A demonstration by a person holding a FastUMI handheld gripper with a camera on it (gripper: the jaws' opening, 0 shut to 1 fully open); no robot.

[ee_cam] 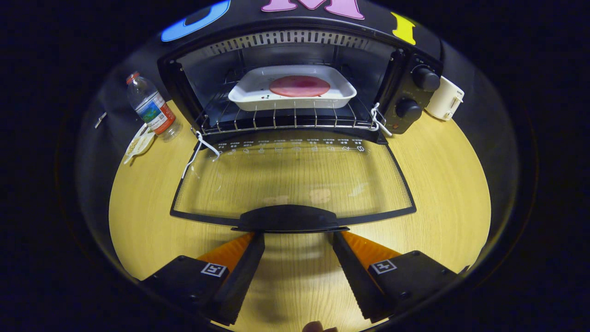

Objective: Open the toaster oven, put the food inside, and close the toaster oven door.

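Door-closing step is being set up: gripper (295, 237) jaws apart w/ door handle (289, 218) just ahead, unclamped. Food (299, 85) in tray (249, 92) is sitting inside toaster oven (405, 92), beyond. Handle should be caught centrally and door (295, 180) lifted evenly.

A black toaster oven (295, 78) stands open on a light wooden table (442, 184), its glass door (292, 177) folded flat toward the gripper (295, 242). The door's black handle (290, 219) sits just ahead of the spread fingers, with bare table in the gap between them. Inside, a white rectangular tray (246, 94) holding a round pink food slice (299, 86) fills most of the wire rack (286, 121); room remains above it. Left of the oven stand a clear plastic bottle (152, 107) and a small white dish (139, 143); right, a white mug (445, 98). Table beside the door lies free.
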